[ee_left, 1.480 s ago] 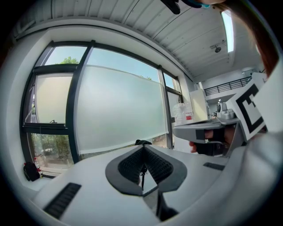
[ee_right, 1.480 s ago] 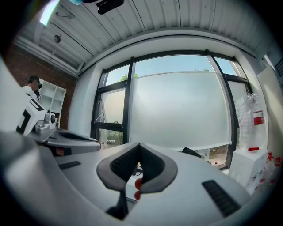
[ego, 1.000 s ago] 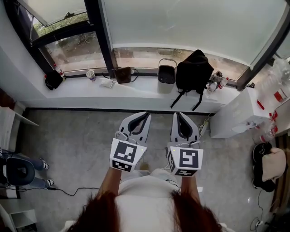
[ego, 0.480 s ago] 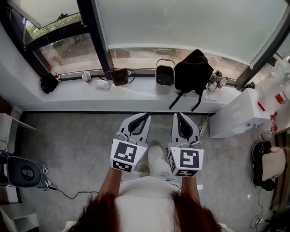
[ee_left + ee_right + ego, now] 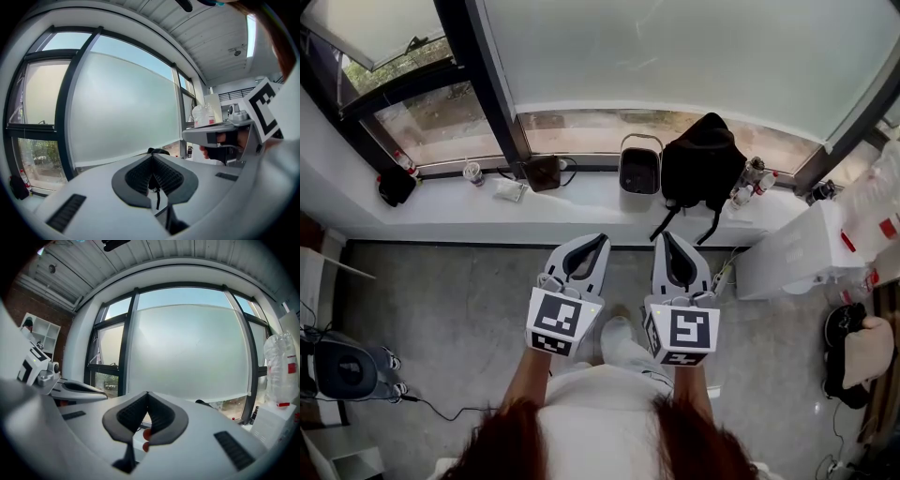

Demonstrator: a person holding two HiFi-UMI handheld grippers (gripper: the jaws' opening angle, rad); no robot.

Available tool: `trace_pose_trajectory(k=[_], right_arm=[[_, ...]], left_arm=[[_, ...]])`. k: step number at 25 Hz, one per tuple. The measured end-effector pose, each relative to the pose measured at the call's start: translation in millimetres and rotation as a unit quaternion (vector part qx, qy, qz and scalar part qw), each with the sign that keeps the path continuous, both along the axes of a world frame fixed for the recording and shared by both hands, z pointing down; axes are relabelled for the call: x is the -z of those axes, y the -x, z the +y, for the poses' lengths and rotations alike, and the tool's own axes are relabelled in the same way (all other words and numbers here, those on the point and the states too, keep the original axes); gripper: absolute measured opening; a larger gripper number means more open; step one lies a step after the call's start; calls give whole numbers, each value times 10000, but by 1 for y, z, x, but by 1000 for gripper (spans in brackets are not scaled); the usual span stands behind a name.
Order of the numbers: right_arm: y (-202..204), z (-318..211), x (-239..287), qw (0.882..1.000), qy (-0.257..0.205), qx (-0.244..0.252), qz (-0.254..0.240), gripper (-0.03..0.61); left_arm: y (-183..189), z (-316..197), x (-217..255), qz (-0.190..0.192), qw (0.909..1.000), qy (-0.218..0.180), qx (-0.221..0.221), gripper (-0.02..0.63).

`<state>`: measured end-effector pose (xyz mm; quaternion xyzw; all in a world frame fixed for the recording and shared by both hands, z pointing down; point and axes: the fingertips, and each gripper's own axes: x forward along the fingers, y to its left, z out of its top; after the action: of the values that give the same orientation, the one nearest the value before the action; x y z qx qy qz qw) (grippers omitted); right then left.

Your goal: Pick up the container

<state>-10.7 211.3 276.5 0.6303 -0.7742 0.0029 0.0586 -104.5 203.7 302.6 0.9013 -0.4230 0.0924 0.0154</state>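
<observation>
Both are clamped shut and empty — left hand-held gripper, right hand-held gripper — well apart from the container on the windowsill; arriving unopened could shove it into the backpack just beside it.

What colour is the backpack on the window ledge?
The backpack is black; the head view shows it best.

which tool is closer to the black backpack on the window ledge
Right. The right tool, shut, is held just short of the black backpack and slightly to its left; the left tool, also shut, is farther to the left, beyond the right one.
</observation>
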Motion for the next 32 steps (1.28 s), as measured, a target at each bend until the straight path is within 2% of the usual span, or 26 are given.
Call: trace_pose_trajectory(k=[16, 23, 32], right_arm=[[-66, -137, -7, 9996, 36, 271, -70, 25], [-88, -169, -15, 9991, 91, 403, -110, 25], [-99, -191, -32, 9989, 235, 350, 216, 25]], left_arm=[[-69, -132, -4, -105, 9997, 63, 233, 18], [-85, -157, -9, -216, 9987, 92, 448, 18], [-91, -176, -15, -327, 9981, 94, 516, 18]])
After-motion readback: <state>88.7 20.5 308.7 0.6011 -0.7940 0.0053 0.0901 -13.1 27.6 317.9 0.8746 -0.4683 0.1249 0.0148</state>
